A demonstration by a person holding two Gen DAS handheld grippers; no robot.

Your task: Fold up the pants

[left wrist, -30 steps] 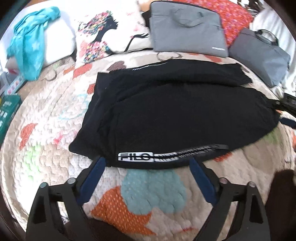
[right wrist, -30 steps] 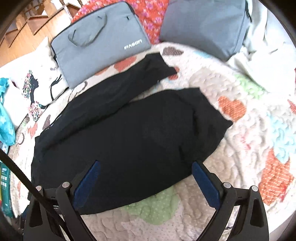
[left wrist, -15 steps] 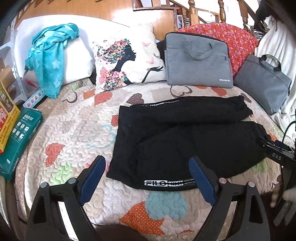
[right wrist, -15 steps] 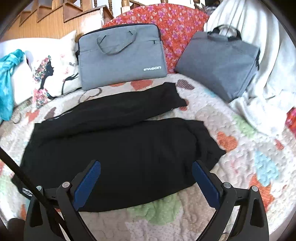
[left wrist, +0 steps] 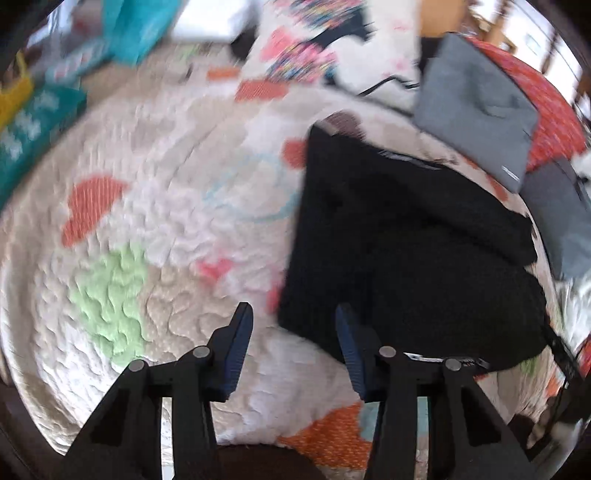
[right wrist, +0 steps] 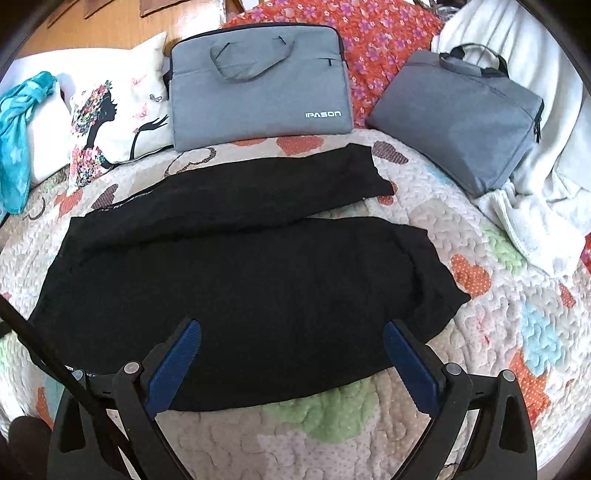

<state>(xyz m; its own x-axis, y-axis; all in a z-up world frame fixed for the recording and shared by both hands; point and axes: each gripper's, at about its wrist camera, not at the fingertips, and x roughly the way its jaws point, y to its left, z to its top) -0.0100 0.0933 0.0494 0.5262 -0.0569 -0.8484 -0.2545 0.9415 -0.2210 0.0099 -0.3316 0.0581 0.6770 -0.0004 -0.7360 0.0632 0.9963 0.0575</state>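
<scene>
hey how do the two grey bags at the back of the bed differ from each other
The left grey bag is flat and slim, printed IPASON in white; the right grey bag looks bulkier and shows no lettering. The left one stands square to the camera against the red floral cushion, its handle drooping against its face; the right one sits turned at an angle, handle standing above its top. Both are grey fabric cases behind the black pants.

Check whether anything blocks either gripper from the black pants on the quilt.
Nothing visible does. The left gripper and right gripper are both open over the pants, with only quilt nearby; the bags lie beyond.
</scene>
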